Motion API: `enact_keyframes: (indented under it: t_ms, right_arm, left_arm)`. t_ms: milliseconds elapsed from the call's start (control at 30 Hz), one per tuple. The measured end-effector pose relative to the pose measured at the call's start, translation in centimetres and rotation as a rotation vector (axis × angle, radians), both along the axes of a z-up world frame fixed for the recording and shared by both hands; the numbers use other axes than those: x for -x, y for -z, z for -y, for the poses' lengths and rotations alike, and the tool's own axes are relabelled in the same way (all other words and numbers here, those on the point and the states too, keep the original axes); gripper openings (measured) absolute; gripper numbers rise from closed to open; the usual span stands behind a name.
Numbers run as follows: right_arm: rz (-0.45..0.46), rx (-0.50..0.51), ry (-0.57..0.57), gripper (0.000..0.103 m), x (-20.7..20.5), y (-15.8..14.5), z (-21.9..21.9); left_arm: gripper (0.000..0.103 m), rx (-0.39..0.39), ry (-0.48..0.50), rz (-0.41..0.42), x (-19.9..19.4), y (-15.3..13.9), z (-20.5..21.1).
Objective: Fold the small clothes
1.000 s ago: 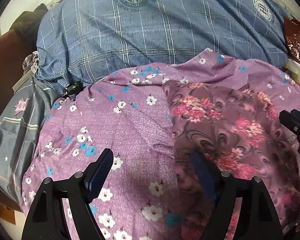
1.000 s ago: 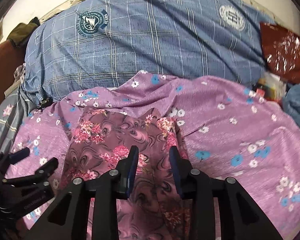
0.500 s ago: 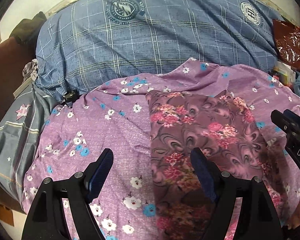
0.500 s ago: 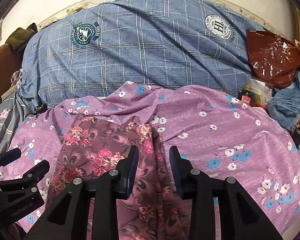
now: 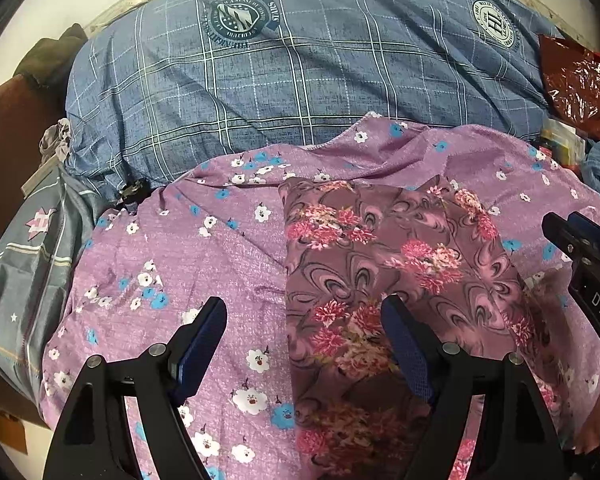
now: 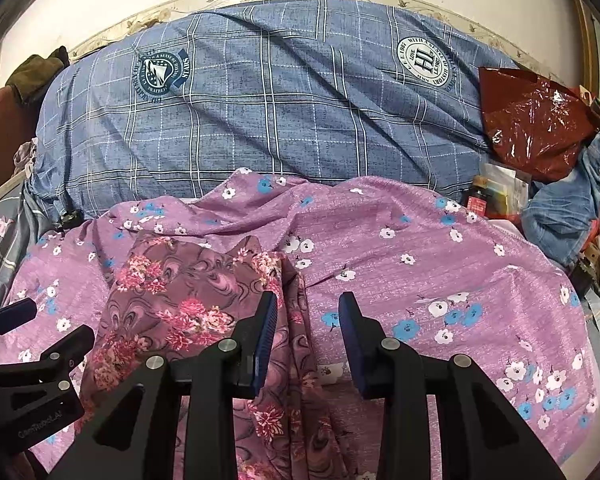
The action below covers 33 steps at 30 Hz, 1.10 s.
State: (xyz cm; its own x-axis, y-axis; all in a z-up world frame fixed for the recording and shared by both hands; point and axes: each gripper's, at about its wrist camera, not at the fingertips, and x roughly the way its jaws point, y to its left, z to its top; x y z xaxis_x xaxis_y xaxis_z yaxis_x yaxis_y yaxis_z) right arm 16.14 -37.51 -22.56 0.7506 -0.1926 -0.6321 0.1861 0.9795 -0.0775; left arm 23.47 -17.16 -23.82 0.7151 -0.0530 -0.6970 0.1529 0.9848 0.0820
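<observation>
Both grippers, left gripper and right gripper, gape empty over the folded, pink-flowered mauve garment.

Lying flat on the bedsheet, toward its left half in the right wrist view: folded garment. Behind both, across the back: big pillow. Right of the pillow: plastic bag, with jeans in front of it.
</observation>
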Motion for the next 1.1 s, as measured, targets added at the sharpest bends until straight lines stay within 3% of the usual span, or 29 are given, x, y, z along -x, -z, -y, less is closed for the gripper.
enact_keyframes:
  t_ms: [967, 1100]
  right_arm:
    - [-0.058, 0.032, 0.001, 0.035, -0.7, 1.2, 0.2]
    - [-0.121, -0.075, -0.045, 0.046, -1.1, 2.1, 1.5]
  left_arm:
    - [0.079, 0.014, 0.003, -0.061, -1.7, 2.4, -0.1]
    - [0.079, 0.041, 0.004, -0.089, -2.2, 2.9, -1.1]
